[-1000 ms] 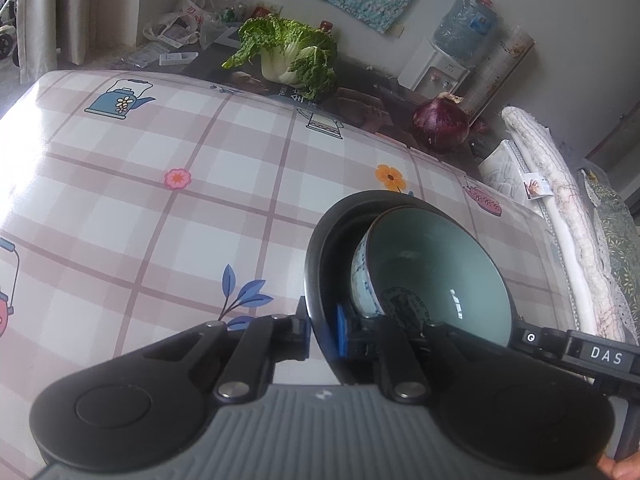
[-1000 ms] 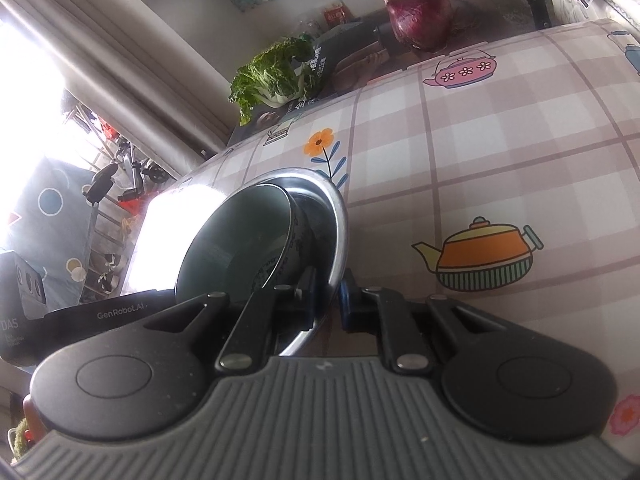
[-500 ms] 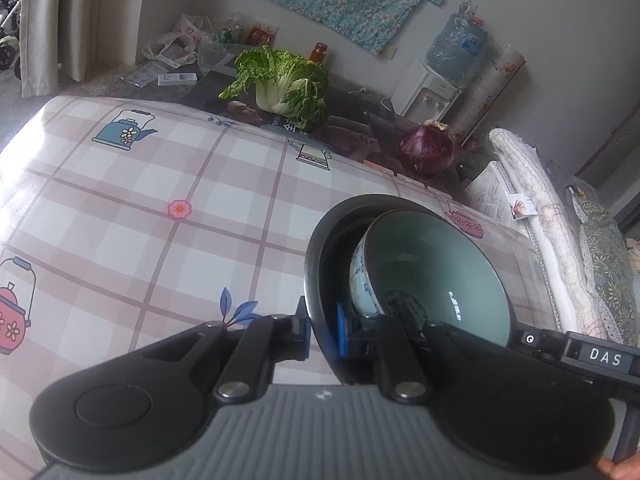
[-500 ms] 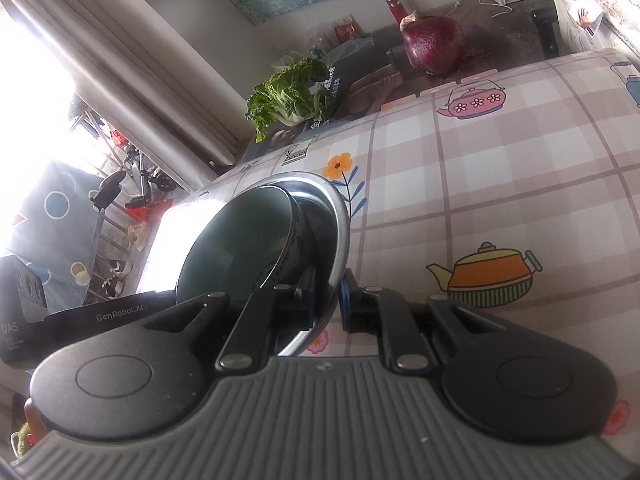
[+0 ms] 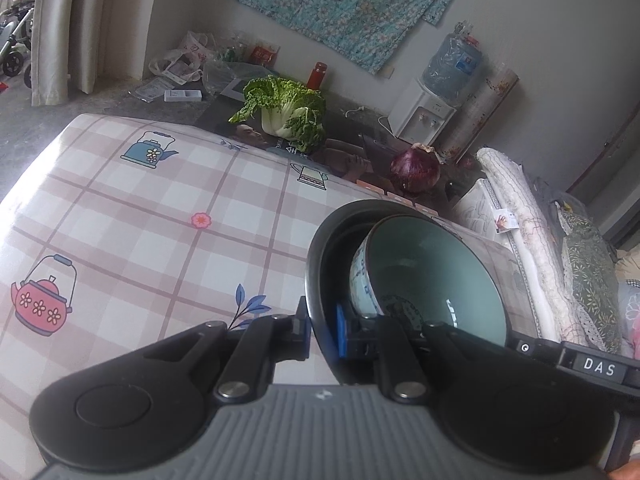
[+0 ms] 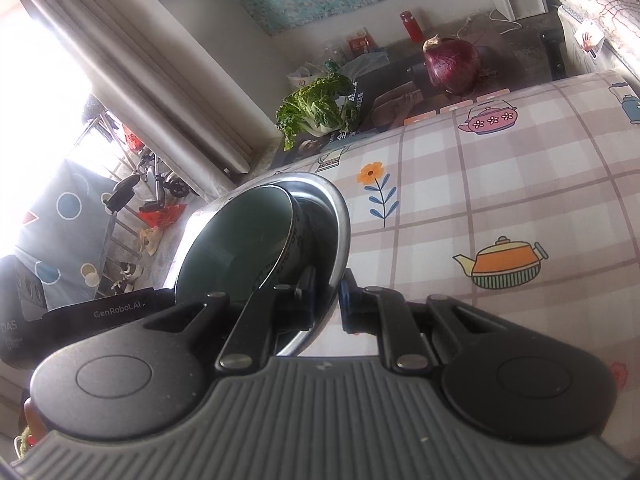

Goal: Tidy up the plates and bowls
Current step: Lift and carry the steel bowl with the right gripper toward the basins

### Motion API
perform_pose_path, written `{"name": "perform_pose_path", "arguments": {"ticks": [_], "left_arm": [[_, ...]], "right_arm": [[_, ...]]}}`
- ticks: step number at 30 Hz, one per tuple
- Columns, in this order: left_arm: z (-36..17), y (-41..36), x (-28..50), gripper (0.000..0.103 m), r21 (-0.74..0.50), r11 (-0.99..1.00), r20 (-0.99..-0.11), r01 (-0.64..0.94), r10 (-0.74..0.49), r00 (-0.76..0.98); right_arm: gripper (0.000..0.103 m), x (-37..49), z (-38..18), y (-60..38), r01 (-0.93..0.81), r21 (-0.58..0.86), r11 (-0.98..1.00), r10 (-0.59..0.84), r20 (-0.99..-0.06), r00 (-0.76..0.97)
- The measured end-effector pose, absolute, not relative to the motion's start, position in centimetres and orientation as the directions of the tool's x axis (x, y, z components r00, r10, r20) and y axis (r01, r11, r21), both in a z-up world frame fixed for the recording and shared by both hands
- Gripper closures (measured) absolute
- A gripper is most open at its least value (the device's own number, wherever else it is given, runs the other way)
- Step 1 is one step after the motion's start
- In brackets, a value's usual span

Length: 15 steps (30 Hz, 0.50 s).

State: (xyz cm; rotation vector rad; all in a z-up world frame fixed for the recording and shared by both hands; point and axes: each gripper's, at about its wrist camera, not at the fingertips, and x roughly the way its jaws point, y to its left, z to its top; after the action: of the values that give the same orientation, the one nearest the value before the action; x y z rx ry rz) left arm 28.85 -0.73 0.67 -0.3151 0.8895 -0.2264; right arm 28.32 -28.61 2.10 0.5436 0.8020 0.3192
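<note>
A round metal plate [image 5: 320, 256] holds a pale green bowl with a blue-patterned outside [image 5: 432, 276]. My left gripper [image 5: 322, 330] is shut on the plate's left rim. My right gripper [image 6: 326, 300] is shut on the plate's opposite rim [image 6: 340, 224], and the bowl [image 6: 236, 248] shows dark inside it. Both grippers hold the plate tilted, raised above the checked tablecloth [image 5: 160, 208]. The bowl leans inside the plate.
The tablecloth [image 6: 500, 184] has teapot and flower prints. Beyond the table's far edge lie a green cabbage [image 5: 284, 114] and a red onion [image 5: 416, 170]. A water dispenser [image 5: 424, 116] stands by the wall. Rolled bedding [image 5: 528, 232] lies at the right.
Both grippers have lifted the plate with the bowl higher above the table. More of the room and far floor shows now. The grips have not changed.
</note>
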Motion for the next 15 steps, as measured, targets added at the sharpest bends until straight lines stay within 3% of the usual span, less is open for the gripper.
{"name": "perform_pose_path", "arguments": {"ticks": [15], "left_arm": [[1.0, 2.4, 21.1, 0.091, -0.365, 0.930, -0.721, 0.043, -0.312, 0.619]], "right_arm": [[0.092, 20.9, 1.8, -25.6, -0.047, 0.605, 0.795, 0.491, -0.595, 0.636]]}}
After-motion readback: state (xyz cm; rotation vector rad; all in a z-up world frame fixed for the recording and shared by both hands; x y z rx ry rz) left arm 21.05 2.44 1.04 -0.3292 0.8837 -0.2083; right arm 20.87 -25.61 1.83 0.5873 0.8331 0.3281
